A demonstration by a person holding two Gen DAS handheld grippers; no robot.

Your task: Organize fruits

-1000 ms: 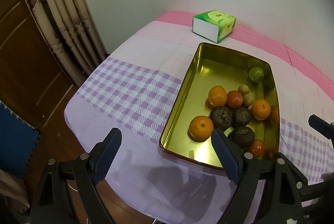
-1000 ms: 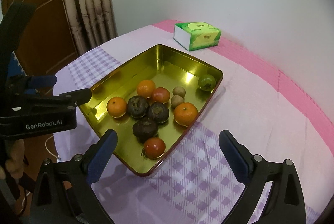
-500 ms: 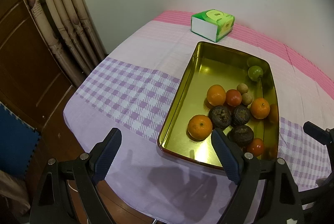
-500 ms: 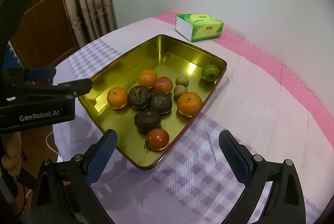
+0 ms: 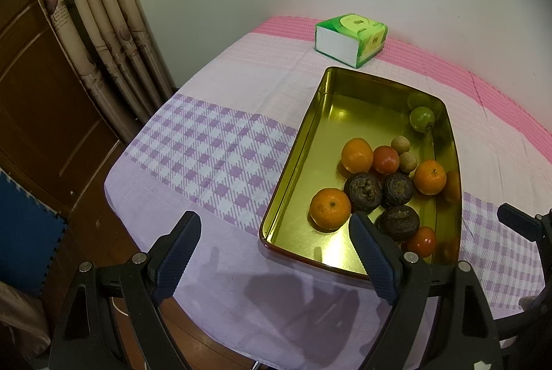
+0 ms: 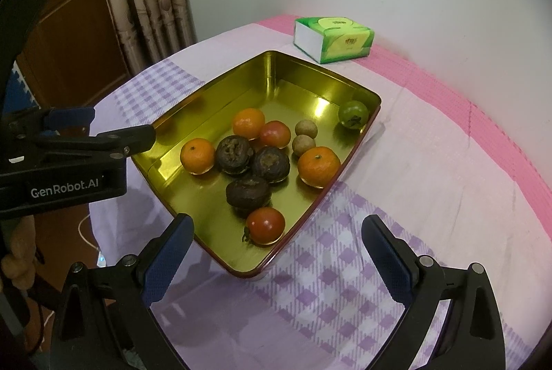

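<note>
My left gripper (image 5: pixel 272 251) hung wide open and empty above the near edge of the table, angled steeply down, its right finger just over the near end of the gold tray (image 5: pixel 300 142). My right gripper (image 6: pixel 276 251) was equally wide open and empty, near the tray's near right corner. In the tray lay three oranges (image 6: pixel 197 156), two tomatoes (image 6: pixel 265 225), three dark wrinkled fruits (image 6: pixel 247 192), two small tan fruits (image 6: pixel 306 129) and a green one (image 6: pixel 352 114) in the far corner. I judged them light and round, apt to roll; the tomatoes soft, needing a gentle pinch across the middle.
</note>
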